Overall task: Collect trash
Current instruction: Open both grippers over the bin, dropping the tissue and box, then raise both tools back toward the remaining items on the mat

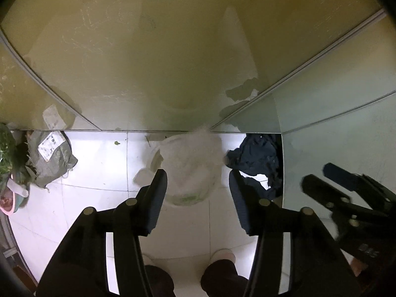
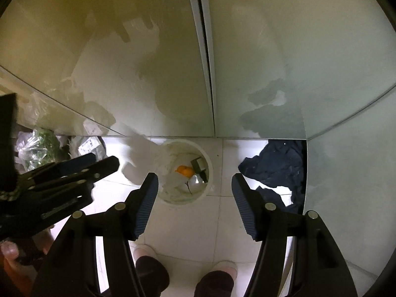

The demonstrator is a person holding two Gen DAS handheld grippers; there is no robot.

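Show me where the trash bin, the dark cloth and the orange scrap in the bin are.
trash bin (image 2: 209, 173): right wrist view, right rim.
dark cloth (image 2: 274, 165): right wrist view, middle of the heap.
orange scrap (image 2: 184, 170): right wrist view, its centre.

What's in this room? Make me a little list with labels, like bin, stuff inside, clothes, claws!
bin: round white plastic bin on the white tiled floor, against the wall
inside bin: orange scrap, small dark box, white liner
clothes: dark blue crumpled cloth to the bin's right, on the floor
other: grey parcel bag with a white label to the bin's left
left claw: open, empty, above the bin
right claw: open, empty, above the bin
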